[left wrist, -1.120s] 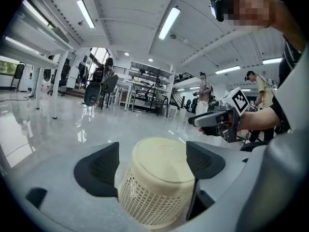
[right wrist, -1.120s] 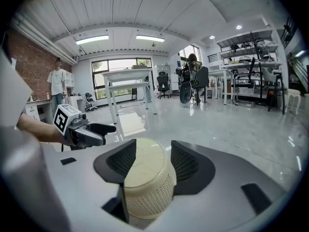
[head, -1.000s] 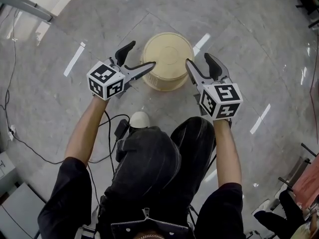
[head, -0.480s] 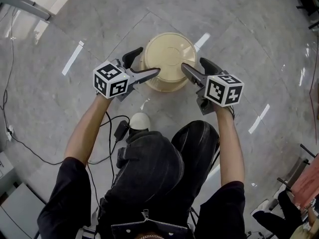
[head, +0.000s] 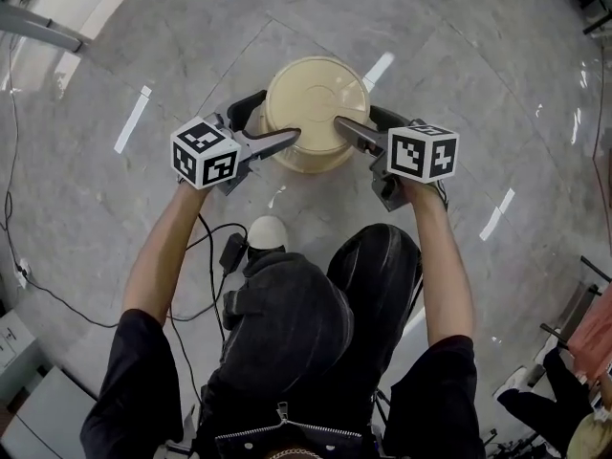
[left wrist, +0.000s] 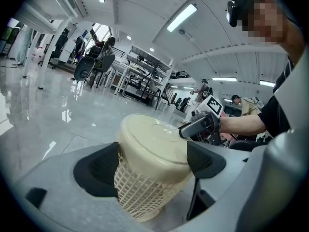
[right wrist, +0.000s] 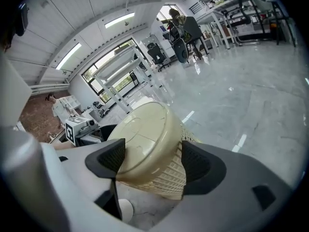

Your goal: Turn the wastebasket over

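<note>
Cream plastic lattice wastebasket (head: 316,113) stands mouth-down on the grey polished floor (head: 115,218), solid base up. Left gripper (head: 280,115): jaws wide, straddling the basket's left side. Right gripper (head: 354,115): jaws have just been opening, right side between them, no squeeze evident. Judgement: seat pads on the solid band, close both evenly, lift, then roll together.

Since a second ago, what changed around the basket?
The left hand-held gripper and right hand-held gripper closed in from either side; each now straddles the cream plastic mesh wastebasket. The right one's jaws have just been opening, with the basket between them; no grip shows yet. Unchanged: the wastebasket is upside down in the same spot on the grey polished floor.
</note>
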The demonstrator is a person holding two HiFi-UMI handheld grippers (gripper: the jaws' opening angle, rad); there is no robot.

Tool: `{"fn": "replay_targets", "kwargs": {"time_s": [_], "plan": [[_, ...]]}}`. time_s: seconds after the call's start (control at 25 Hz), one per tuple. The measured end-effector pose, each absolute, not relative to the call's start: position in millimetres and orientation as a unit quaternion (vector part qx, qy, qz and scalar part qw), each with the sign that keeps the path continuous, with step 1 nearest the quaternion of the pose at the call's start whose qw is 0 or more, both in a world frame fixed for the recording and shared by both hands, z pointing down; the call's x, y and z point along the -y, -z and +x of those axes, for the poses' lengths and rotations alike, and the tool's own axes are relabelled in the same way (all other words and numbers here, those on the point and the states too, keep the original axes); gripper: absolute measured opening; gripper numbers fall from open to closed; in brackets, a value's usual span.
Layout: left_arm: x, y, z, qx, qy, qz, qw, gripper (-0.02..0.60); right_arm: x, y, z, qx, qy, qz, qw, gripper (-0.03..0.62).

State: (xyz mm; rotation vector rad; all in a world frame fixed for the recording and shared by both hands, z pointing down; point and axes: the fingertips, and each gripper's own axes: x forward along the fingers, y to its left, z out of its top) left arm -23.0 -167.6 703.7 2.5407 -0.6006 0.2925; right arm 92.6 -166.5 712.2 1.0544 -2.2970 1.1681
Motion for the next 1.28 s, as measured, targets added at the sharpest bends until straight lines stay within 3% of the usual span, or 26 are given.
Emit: {"fn": "replay_targets", "kwargs": {"time_s": [0.28, 0.56, 0.8, 1.04, 1.28], "plan": [[167.1, -696.0, -19.1, 0.219, -0.118, 0.944, 0.215, 0.430, 163.9, -705.3, 95.1, 0.817, -0.395, 0.383, 0.171, 0.354], [176.5, -677.4, -8.8, 0.228, -0.136, 0.955, 0.134, 0.429, 171.5, -677.1, 101.5, 0.847, -0.281, 0.414, 0.177, 0.353], [173.0, -679.8, -2.0, 0.218, -0.123, 0.955, 0.159, 0.428, 171.3, -665.5, 108.9, 0.860, -0.126, 0.443, 0.221, 0.353], [157.0, -680.9, 0.1, 0.207, -0.119, 0.958, 0.159, 0.426, 159.9, -665.5, 116.1, 0.871, -0.160, 0.421, 0.199, 0.353], [133.1, -688.3, -10.2, 0.190, -0.132, 0.958, 0.167, 0.426, 135.7, -655.9, 112.2, 0.881, -0.297, 0.344, 0.131, 0.353]]}}
